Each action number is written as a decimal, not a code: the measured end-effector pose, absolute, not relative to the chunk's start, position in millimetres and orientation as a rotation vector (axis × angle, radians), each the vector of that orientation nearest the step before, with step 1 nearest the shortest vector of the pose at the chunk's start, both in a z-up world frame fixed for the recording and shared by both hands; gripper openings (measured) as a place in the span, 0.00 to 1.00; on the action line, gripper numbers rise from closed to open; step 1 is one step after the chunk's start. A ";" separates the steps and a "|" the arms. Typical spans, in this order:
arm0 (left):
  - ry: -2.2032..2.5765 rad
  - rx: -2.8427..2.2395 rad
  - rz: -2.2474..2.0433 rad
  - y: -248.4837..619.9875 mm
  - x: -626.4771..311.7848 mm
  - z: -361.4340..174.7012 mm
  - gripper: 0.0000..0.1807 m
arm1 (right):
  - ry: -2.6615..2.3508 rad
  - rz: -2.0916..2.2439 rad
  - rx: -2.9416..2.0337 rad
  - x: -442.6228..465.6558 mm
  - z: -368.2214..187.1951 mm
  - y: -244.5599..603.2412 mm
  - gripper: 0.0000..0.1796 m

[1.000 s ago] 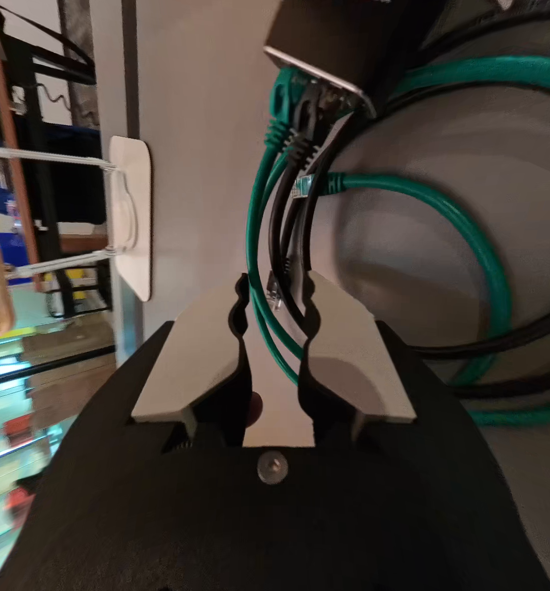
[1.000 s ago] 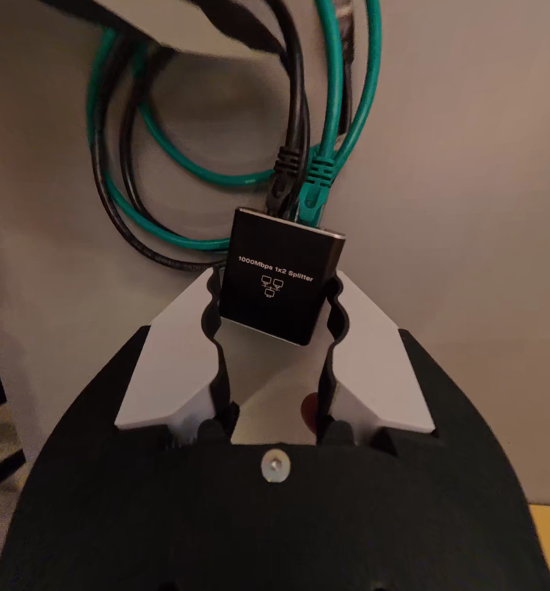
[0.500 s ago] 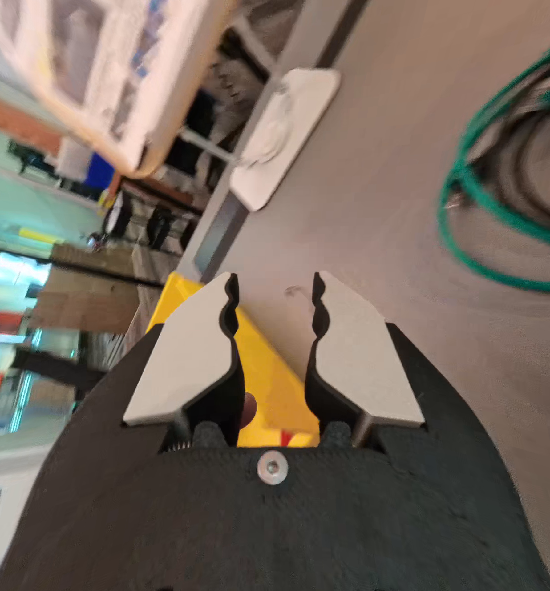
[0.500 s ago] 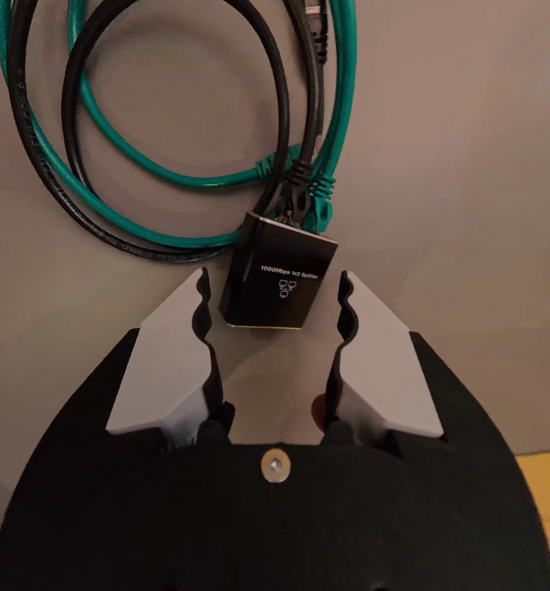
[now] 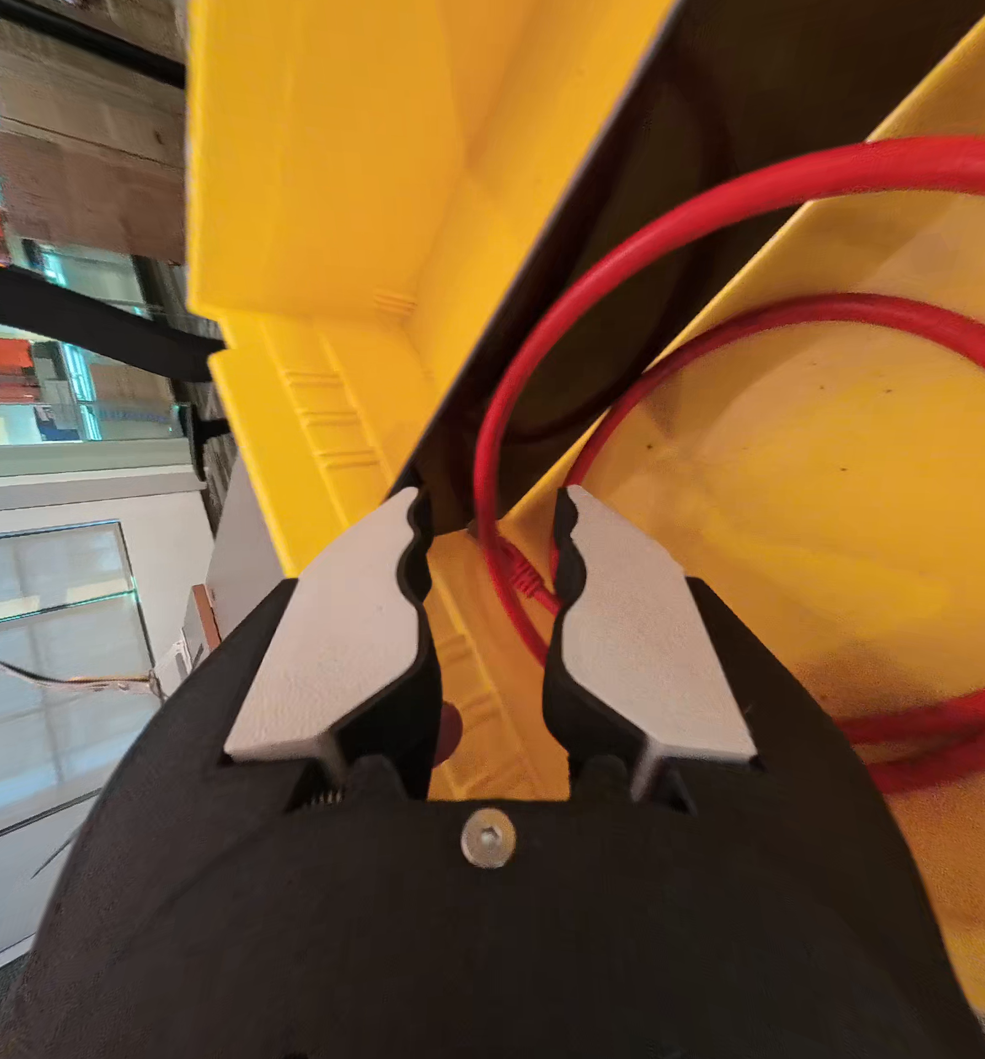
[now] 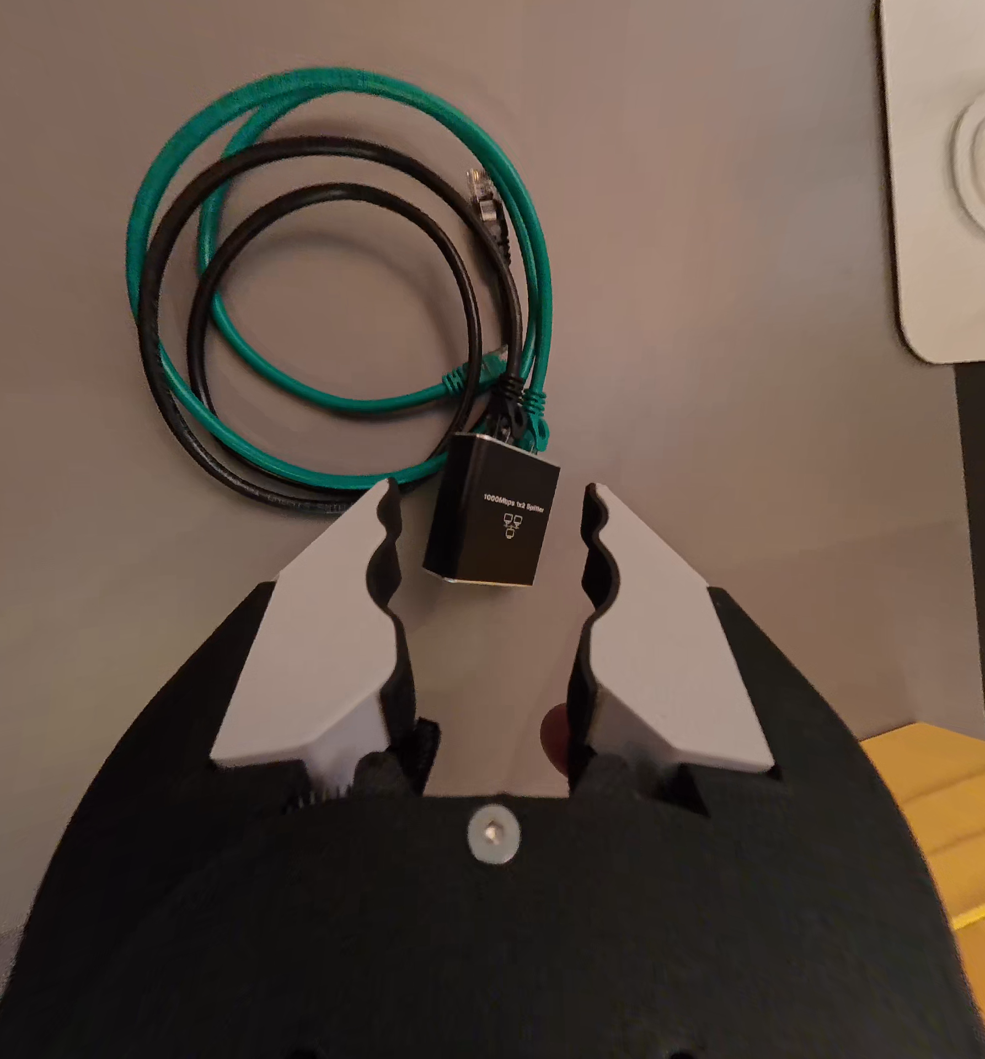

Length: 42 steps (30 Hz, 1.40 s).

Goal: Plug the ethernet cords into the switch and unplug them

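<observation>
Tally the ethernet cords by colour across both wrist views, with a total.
Green cord: 1
Black cord: 1
Red cord: 1, coiled in the yellow bin
Total: 3 cords. Green and black each have one end in the black switch.

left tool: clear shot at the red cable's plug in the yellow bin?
Probably yes. The left tool is open, and the red cable ends in its plug right between the fingers, nothing covering it. The yellow bin wall sits close on the left, so room is tight.
</observation>
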<state>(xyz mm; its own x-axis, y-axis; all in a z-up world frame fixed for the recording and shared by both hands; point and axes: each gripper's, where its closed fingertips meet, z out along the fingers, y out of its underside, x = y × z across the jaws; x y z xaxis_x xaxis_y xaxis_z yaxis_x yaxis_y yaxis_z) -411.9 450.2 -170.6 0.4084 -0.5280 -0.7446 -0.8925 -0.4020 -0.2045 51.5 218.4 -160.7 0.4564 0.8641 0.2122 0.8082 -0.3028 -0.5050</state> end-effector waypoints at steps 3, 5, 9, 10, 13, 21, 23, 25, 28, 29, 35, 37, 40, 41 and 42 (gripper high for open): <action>1.202 -2.021 0.959 462.8 -420.0 -172.3 0.06 | -1.356 0.151 -2.126 45.3 -150.5 219.5 0.32; 1.204 -2.024 0.985 465.1 -422.9 -174.3 0.04 | -1.339 0.158 -2.114 43.1 -145.0 220.4 0.31; 1.128 -1.885 1.010 461.7 -412.9 -132.3 0.03 | -1.329 0.150 -2.082 41.8 -131.9 221.1 0.30; 1.087 -1.844 1.006 460.0 -411.7 -115.2 0.03 | -1.323 0.145 -2.070 41.8 -127.1 221.8 0.30; 0.930 -1.717 0.967 451.7 -408.8 -53.4 0.02 | -1.303 0.140 -2.024 39.2 -109.4 223.0 0.30; 0.719 -1.410 0.739 403.4 -356.7 123.4 0.02 | -1.244 0.217 -1.839 5.2 -52.0 220.0 0.33; 0.715 -1.305 0.681 384.3 -327.1 164.2 0.02 | -1.214 0.276 -1.797 -9.7 -38.1 218.5 0.34; 0.749 -1.230 0.582 363.9 -291.0 190.9 0.02 | -1.117 0.379 -1.730 -25.3 -17.1 220.8 0.33; 0.781 -1.133 0.403 331.9 -238.2 211.2 0.03 | -0.881 0.497 -1.611 -31.2 21.4 233.3 0.29; 0.810 -1.103 0.341 321.0 -219.4 211.6 0.03 | -0.782 0.528 -1.579 -25.1 33.8 239.0 0.27; 0.970 -0.981 -0.017 264.7 -114.7 185.9 0.03 | -0.362 0.861 -1.436 24.4 63.9 251.6 0.17; 1.012 -0.923 -0.147 245.0 -84.4 178.1 0.02 | -0.407 1.032 -1.476 16.2 45.5 246.9 0.20; 1.062 -0.898 -0.257 228.3 -49.4 167.1 0.03 | -0.457 1.219 -1.434 0.8 28.6 235.9 0.24; 1.078 -0.891 -0.284 224.4 -39.7 163.7 0.03 | -0.475 1.289 -1.393 -4.7 29.5 230.0 0.29; 1.088 -0.893 -0.300 222.5 -31.5 160.1 0.03 | -0.485 1.350 -1.347 -8.4 33.4 224.7 0.31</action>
